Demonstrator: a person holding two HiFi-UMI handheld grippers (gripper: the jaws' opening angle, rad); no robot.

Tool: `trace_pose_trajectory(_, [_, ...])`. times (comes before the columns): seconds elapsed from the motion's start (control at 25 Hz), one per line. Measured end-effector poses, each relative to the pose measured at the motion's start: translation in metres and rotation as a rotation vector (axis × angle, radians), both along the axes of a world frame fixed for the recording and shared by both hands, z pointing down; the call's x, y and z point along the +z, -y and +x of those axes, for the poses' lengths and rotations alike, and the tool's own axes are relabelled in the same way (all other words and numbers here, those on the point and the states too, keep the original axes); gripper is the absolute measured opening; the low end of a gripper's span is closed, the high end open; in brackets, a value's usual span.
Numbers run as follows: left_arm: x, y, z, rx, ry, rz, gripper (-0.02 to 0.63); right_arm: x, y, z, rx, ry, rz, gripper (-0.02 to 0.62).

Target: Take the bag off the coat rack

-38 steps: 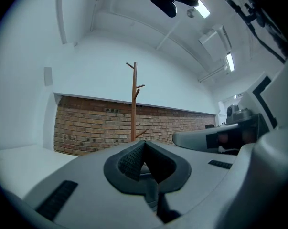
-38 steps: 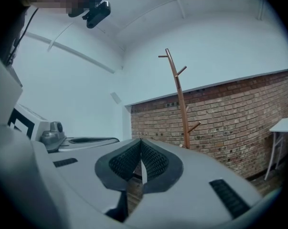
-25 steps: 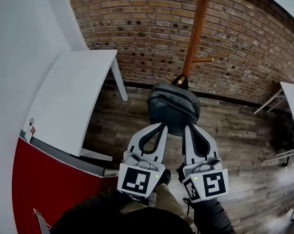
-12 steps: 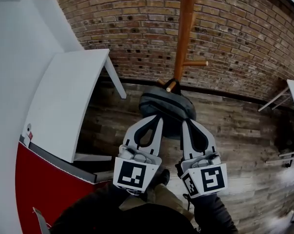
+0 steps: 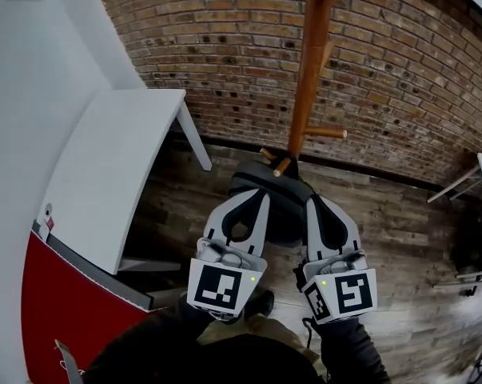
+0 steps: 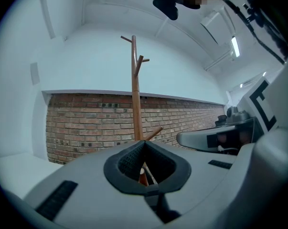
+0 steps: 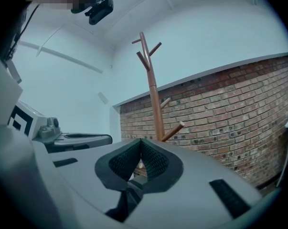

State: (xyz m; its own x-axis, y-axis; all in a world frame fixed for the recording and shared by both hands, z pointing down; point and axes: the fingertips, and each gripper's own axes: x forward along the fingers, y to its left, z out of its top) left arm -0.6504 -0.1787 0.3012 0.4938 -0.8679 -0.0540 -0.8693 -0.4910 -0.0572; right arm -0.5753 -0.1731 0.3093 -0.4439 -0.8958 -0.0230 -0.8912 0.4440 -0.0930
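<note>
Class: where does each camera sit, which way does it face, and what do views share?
Head view: person's head, steeply down at bag, coat rack; left gripper, right gripper show.
Left gripper view: rides left gripper, level toward coat rack; shut jaws, right gripper.
Right gripper view: rides right gripper, likewise; shut jaws, left gripper.
Shared: coat rack, brick wall.

The bag (image 5: 283, 213) is showing dark grey (almost black in its folds), and the coat rack (image 5: 304, 94) is glowing a warm reddish-brown. The brick wall (image 5: 217, 46) is running red-brown with pale mortar lines, the floor (image 5: 400, 214) grey-brown in planks. The left gripper (image 5: 260, 195) and right gripper (image 5: 314, 203) are wearing pale grey shells, black pads and black-and-white square markers. The table (image 5: 113, 174) is showing white, the panel (image 5: 73, 310) red.
</note>
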Motion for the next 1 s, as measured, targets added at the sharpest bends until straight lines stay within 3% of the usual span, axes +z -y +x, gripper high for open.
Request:
trace_pose_trajectory(0.52, [0.016,0.074,-0.011,0.036,-0.041,-0.001,0.009,0.023,0.064,-0.006,0.053,-0.059,-0.023,0.008])
trace_pose_trajectory(1.0, [0.051,0.1,-0.011,0.069,-0.035,-0.042,0.009,0.055,0.085,-0.001,0.091,-0.065,-0.059,0.008])
